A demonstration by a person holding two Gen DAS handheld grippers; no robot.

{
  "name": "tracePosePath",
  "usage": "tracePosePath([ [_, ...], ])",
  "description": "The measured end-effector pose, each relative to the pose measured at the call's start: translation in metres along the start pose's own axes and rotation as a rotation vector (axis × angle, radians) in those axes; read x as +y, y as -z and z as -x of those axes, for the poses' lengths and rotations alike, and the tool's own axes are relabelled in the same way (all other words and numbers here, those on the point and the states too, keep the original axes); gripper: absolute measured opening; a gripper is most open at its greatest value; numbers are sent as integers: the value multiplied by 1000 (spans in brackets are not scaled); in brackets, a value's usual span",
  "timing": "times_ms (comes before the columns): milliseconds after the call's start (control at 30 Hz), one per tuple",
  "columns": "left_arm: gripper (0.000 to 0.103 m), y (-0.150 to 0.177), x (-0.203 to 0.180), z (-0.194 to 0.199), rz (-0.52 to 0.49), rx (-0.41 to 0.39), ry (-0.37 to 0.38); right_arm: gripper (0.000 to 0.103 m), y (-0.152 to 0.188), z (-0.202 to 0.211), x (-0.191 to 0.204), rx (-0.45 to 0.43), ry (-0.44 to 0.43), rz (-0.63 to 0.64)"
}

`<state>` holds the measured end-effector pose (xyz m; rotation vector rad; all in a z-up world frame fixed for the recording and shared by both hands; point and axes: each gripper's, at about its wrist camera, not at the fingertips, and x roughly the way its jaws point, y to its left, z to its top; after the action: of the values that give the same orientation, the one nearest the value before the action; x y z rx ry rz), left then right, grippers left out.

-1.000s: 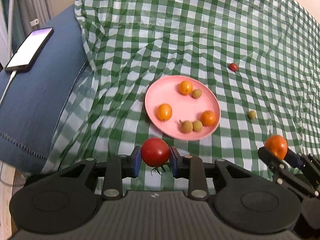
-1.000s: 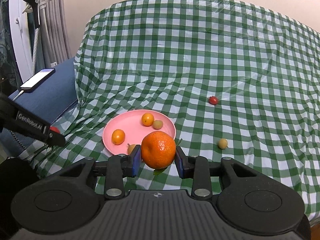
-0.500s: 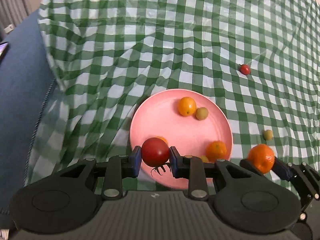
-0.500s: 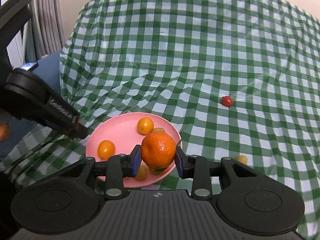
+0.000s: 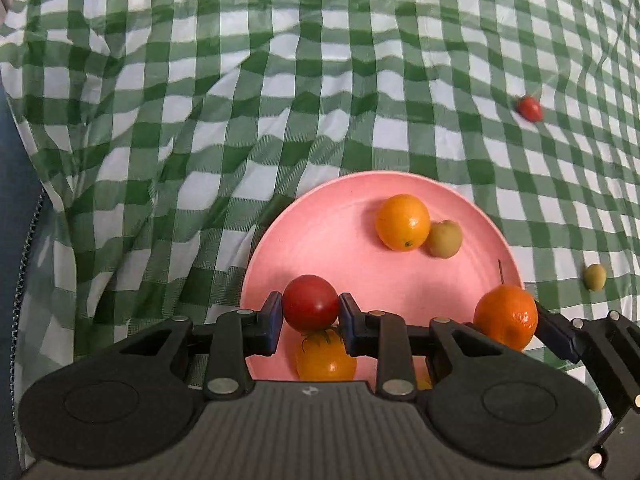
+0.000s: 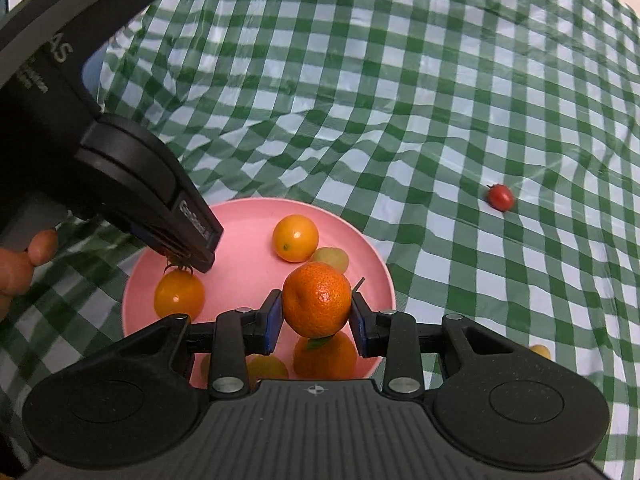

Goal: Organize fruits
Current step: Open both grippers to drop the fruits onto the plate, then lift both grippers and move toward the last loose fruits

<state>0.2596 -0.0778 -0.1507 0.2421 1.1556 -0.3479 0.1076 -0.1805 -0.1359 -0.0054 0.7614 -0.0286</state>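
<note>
Closest to us, our left gripper (image 5: 310, 314) has its jaws pinching a red tomato (image 5: 310, 302). We hold it just over the near side of the pink plate (image 5: 332, 216), above a small orange fruit (image 5: 325, 356) that lies there, because the plate looks like the spot where the fruits go. Our right gripper (image 6: 316, 312) has its jaws squeezed on a bumpy orange (image 6: 317, 299), and we hold it over the plate too, a bit to the right. Both grippers point forward and tip down at the plate, side by side.

On the plate a smooth orange fruit (image 5: 402, 222) touches a small green one (image 5: 445, 239).

Farther out, on the green checked cloth (image 5: 280, 80), a little green fruit (image 5: 594, 277) and a little red tomato (image 5: 529, 108) lie alone, well apart. We think they need picking up next.
</note>
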Motion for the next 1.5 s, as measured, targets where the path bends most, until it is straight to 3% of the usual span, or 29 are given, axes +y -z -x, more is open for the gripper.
tracePosePath([
  [33, 53, -1, 3, 0, 15, 9, 1, 37, -1, -1, -1, 5, -3, -3],
  [67, 60, -1, 6, 2, 33, 7, 2, 40, -1, 1, -2, 1, -1, -12],
  [100, 73, -1, 9, 8, 57, -6, 23, 53, -3, 4, -4, -5, 5, -22],
  [133, 92, -1, 11, 13, 73, -12, 20, 63, -3, 9, -5, -8, 10, -31],
  [167, 99, -1, 12, 20, 86, -16, 2, 78, -3, 16, -7, -13, 15, -45],
  [200, 103, 0, 13, 29, 91, -25, -14, 82, -3, 25, -10, -22, 22, -63],
  [467, 103, 10, 4, 121, 2, 2, -98, 85, 6, 104, -43, -7, 47, -260],
  [667, 103, 25, 3, 254, -4, -140, -118, 86, 12, 174, -58, -82, 96, -336],
  [800, 103, 38, -10, 335, -77, -230, -129, 86, 14, 207, -61, -148, 127, -340],
  [933, 103, 53, -30, 401, -177, -241, -94, 86, 18, 234, -57, -196, 123, -342],
  [1033, 103, 72, -35, 445, -195, -309, -30, 86, 18, 249, -53, -235, 125, -324],
  [1133, 103, 91, -37, 480, -193, -379, 26, 86, 19, 264, -51, -270, 133, -307],
  [1267, 103, 111, -43, 514, -165, -453, 40, 86, 22, 279, -49, -299, 142, -298],
  [1500, 103, 129, -43, 532, -147, -476, 57, 86, 28, 298, -49, -324, 149, -300],
])
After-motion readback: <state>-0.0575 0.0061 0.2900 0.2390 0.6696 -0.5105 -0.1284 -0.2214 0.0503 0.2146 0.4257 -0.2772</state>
